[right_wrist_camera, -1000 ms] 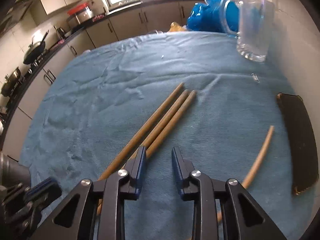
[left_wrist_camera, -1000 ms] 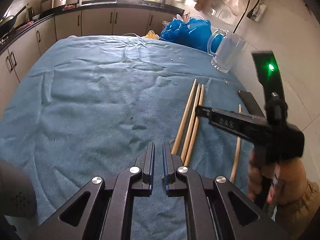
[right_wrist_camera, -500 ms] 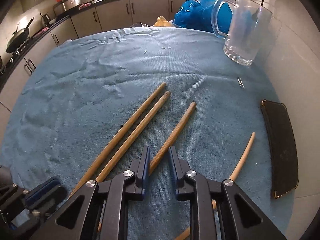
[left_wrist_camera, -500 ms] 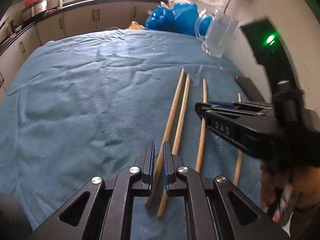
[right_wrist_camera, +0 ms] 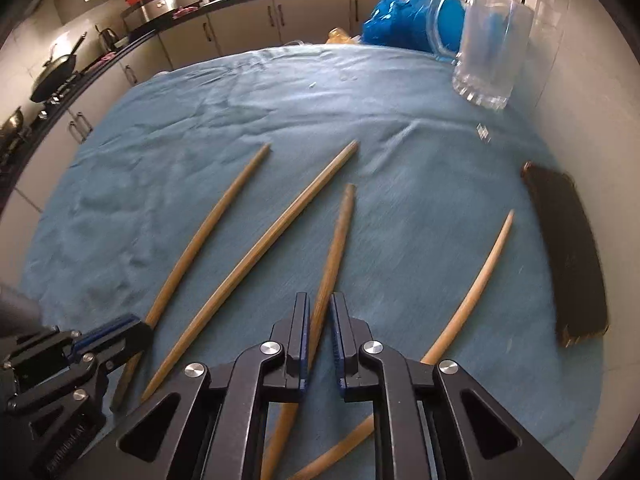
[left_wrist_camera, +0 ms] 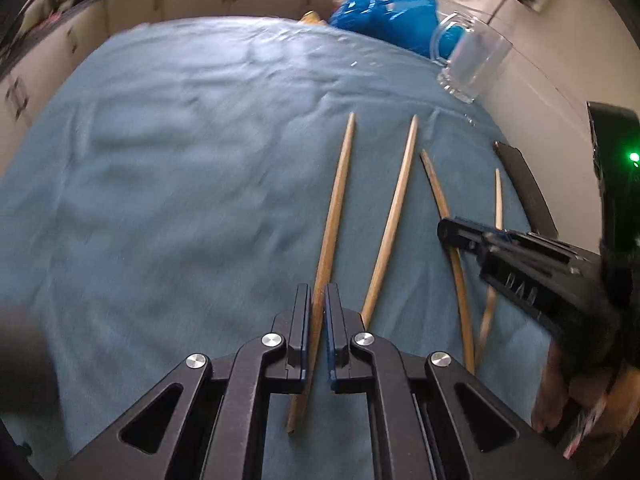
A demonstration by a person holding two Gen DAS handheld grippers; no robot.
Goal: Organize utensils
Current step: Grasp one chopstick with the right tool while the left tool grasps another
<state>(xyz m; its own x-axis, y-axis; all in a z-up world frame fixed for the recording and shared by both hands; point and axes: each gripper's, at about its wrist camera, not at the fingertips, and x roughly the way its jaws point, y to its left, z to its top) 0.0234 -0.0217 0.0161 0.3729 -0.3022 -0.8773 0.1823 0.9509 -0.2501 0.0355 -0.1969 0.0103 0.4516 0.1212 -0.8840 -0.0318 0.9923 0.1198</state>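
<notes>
Several long wooden chopsticks lie spread on the blue cloth (left_wrist_camera: 160,184). My left gripper (left_wrist_camera: 317,320) is shut on the leftmost chopstick (left_wrist_camera: 336,208) near its thick end. My right gripper (right_wrist_camera: 319,328) is shut on the third chopstick (right_wrist_camera: 338,240), which points away from me. A second chopstick (right_wrist_camera: 264,256) lies between the two held ones. A paler, thinner chopstick (right_wrist_camera: 478,284) lies to the right on the cloth. The left gripper (right_wrist_camera: 116,332) shows in the right wrist view, and the right gripper (left_wrist_camera: 452,232) in the left wrist view.
A clear glass mug (right_wrist_camera: 492,48) stands at the far right by the wall, with blue plastic bags (right_wrist_camera: 404,24) behind it. A dark flat case (right_wrist_camera: 568,256) lies along the right edge. Kitchen cabinets (right_wrist_camera: 240,36) run behind the table.
Both grippers have closed on a chopstick each. The chopsticks, bundled together a second ago, now lie fanned apart. Both grippers have moved forward over their thick ends.
</notes>
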